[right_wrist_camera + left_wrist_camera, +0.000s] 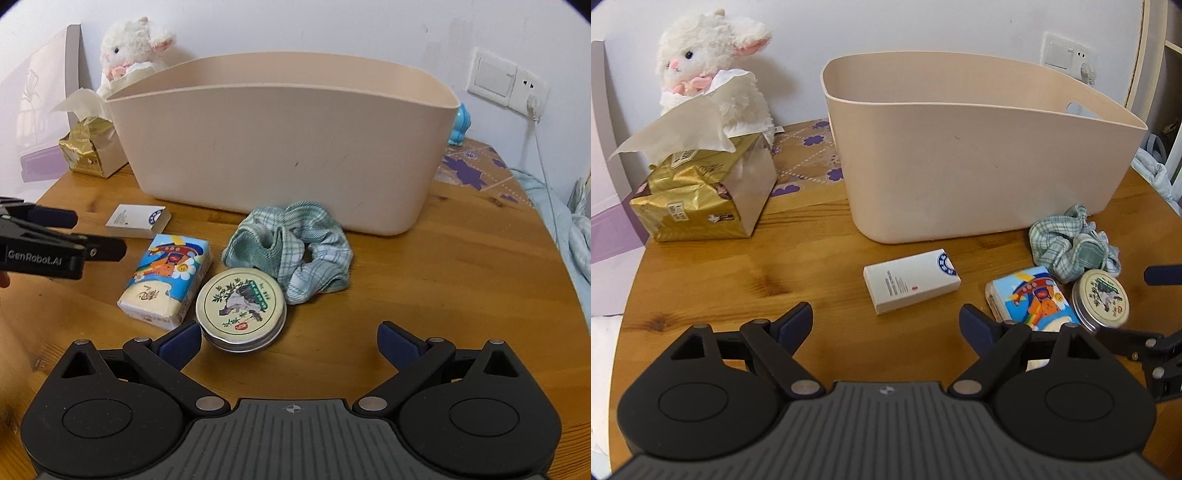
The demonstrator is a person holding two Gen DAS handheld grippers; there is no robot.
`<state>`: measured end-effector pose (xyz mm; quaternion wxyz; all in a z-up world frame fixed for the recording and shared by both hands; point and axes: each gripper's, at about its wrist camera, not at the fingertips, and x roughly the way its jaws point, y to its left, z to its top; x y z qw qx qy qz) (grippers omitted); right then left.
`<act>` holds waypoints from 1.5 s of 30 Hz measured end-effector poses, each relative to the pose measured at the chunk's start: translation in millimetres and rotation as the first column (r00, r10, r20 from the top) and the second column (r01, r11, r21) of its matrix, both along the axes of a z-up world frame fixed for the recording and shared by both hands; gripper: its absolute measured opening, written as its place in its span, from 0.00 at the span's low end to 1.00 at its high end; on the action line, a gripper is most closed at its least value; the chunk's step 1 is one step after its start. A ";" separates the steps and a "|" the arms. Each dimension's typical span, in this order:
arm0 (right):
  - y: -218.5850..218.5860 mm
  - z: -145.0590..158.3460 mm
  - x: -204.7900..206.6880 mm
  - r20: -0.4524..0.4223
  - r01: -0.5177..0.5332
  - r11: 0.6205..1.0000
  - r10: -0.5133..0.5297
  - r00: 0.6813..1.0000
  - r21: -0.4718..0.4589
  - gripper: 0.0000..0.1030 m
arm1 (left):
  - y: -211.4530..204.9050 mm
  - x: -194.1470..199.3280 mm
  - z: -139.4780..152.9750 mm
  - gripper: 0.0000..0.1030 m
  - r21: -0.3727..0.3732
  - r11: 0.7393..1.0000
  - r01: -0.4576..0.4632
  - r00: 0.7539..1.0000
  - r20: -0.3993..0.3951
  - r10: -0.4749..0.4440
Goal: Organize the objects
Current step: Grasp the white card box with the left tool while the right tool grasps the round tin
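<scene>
Both the left gripper (886, 320) and right gripper (290, 341) hung spread wide, grasping nothing; a round printed metal tin (241, 308) sat before the smooth beige plastic bin (280, 147), touching a crumpled checked cloth (295, 245).

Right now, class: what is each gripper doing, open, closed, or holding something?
Left gripper: open, holding nothing, above the table near the white box.
Right gripper: open, holding nothing, just behind the round tin.

Black tongs (290, 341), blue fingertip pads (181, 341), silver pivot screws, ribbed grey base, "GenRobot.AI" lettering
</scene>
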<state>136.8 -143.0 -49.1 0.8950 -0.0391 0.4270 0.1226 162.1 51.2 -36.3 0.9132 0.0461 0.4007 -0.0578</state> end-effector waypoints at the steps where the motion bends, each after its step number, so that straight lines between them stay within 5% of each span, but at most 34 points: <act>1: -0.1 -1.6 0.4 -0.003 0.003 1.000 -0.003 1.000 0.004 1.00 | 0.2 2.2 -1.1 0.88 -0.003 1.000 0.003 1.000 0.003 -0.003; 10: -1.8 -9.4 7.5 0.042 0.043 0.999 -0.042 0.998 -0.010 1.00 | -2.3 17.0 -12.3 0.88 0.011 1.000 0.028 0.996 0.083 -0.029; 17: -2.0 -12.1 10.0 0.055 0.046 0.999 -0.045 0.997 -0.012 1.00 | -10.0 18.8 -20.4 0.87 0.077 0.989 0.124 0.982 0.134 -0.134; 23: -3.0 -14.7 10.8 0.063 0.036 0.999 -0.035 0.997 -0.018 1.00 | -5.8 24.5 -19.6 0.72 0.055 0.984 0.170 0.976 0.126 -0.176; 25: -3.5 -14.7 10.2 0.062 0.035 0.999 -0.034 0.997 -0.014 0.99 | -5.0 25.2 -18.4 0.58 0.048 0.980 0.193 0.973 0.120 -0.197; 30: -7.2 -12.6 8.2 0.070 0.046 0.999 -0.045 0.996 -0.005 0.87 | -9.2 19.3 -15.2 0.38 0.047 0.973 0.226 0.968 0.102 -0.230; 34: -9.5 -10.2 2.9 0.070 0.038 0.999 -0.037 0.997 -0.008 0.72 | -11.0 14.0 -10.7 0.33 0.039 0.970 0.238 0.968 0.076 -0.241; 41: -13.0 -8.0 -5.2 0.060 0.021 1.000 -0.020 0.998 -0.010 0.62 | -9.3 5.4 -6.4 0.36 0.037 0.982 0.185 0.981 0.046 -0.186; 45: -14.2 -9.3 -7.7 0.062 0.020 1.000 -0.020 0.998 -0.008 0.62 | -6.8 1.4 -6.2 0.55 0.054 0.987 0.153 0.987 0.040 -0.156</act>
